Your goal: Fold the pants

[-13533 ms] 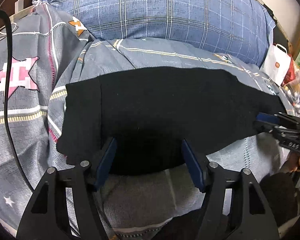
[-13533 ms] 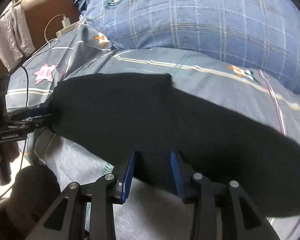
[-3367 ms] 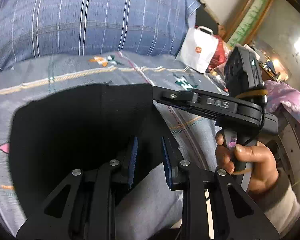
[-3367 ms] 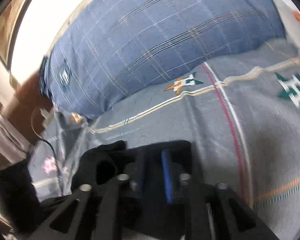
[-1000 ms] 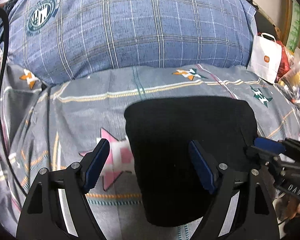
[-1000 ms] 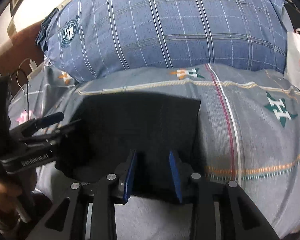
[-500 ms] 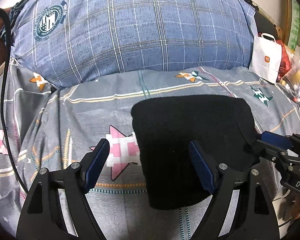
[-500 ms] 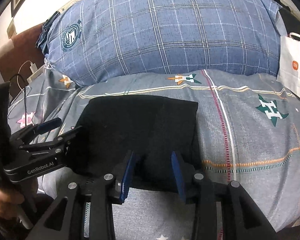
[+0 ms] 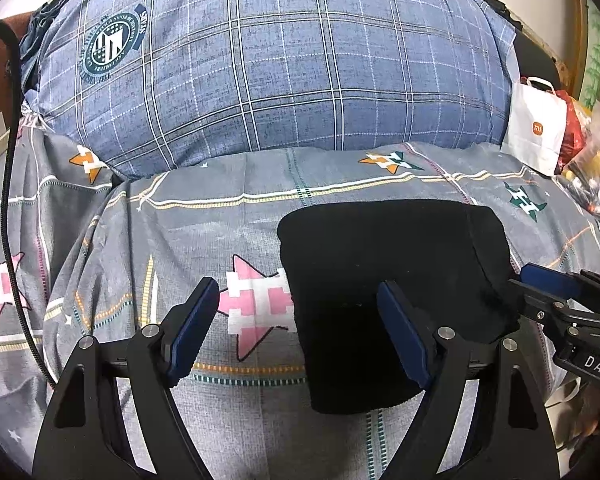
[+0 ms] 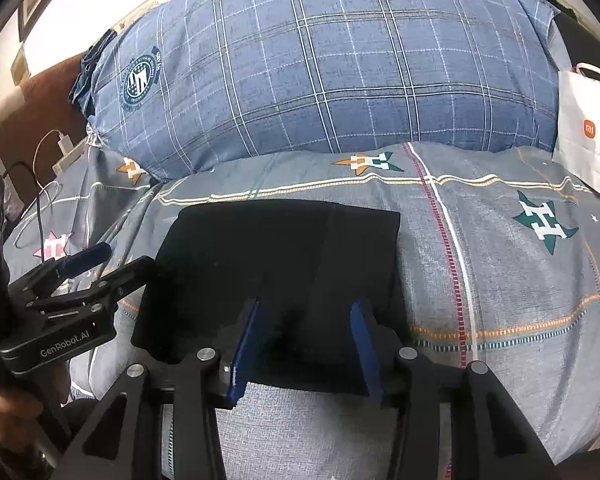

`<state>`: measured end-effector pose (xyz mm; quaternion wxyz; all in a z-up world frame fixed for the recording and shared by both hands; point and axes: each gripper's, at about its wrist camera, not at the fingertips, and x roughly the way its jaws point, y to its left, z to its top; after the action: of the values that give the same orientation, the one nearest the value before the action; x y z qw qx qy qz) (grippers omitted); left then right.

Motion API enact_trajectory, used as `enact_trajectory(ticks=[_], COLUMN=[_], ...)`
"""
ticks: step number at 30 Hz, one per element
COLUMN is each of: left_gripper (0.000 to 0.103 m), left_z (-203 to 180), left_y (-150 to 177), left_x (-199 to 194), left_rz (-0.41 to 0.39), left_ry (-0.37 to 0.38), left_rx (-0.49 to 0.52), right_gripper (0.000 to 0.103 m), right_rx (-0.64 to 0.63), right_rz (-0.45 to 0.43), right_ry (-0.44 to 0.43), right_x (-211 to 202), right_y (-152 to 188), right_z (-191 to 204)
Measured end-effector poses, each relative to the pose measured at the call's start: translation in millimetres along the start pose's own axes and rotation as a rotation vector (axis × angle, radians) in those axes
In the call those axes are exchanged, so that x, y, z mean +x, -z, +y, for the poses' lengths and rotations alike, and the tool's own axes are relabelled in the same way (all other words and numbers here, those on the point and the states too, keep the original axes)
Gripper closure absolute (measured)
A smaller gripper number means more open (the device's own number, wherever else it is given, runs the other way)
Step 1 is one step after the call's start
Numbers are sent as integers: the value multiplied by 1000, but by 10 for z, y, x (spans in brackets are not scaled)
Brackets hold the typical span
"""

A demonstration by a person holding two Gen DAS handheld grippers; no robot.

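Straddling the near edge of the folded black fabric pants, the right gripper has its blue-padded fingers spread, gripping nothing. The left gripper is likewise spread wide, over the bundle's left edge, so the pants lie to its right. Beyond them the grey star-patterned bed sheet runs to a blue plaid pillow.

pants: we saw black cloth, matt and soft.
bedsheet: grey printed cloth, a little wrinkled.
pillow: blue checked woven cloth.
bag: white smooth paper.
left gripper: we saw black matt plastic, blue pads, metal screws.
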<state>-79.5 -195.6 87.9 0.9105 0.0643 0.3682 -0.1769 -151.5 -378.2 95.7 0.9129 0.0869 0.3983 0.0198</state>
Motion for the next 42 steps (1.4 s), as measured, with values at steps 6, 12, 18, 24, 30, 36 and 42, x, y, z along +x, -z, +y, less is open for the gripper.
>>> enact_trajectory(ticks=[6, 12, 18, 24, 30, 36, 42], left_gripper=[21, 21, 21, 21, 21, 21, 21], left_z=[23, 73, 85, 109, 105, 59, 19], left_y=[25, 44, 42, 34, 15, 3, -56], left_x=[63, 85, 86, 59, 74, 92, 145], left_rz=[16, 31, 34, 31, 40, 45, 52], left_ry=[1, 12, 16, 21, 33, 42, 49], left_rx=[-9, -23, -26, -31, -28, -25, -18], right_gripper=[58, 57, 57, 57, 57, 57, 53], right_rx=[4, -3, -21, -13, 18, -6, 12], right_rz=[27, 45, 28, -2, 10, 7, 22], right_ry=[-2, -4, 13, 28, 33, 30, 42], right_x=[74, 75, 3, -87, -49, -55, 14], right_y=[70, 84, 70, 21, 13, -4, -37], right_z=[-38, -57, -15, -58, -162, -110, -176])
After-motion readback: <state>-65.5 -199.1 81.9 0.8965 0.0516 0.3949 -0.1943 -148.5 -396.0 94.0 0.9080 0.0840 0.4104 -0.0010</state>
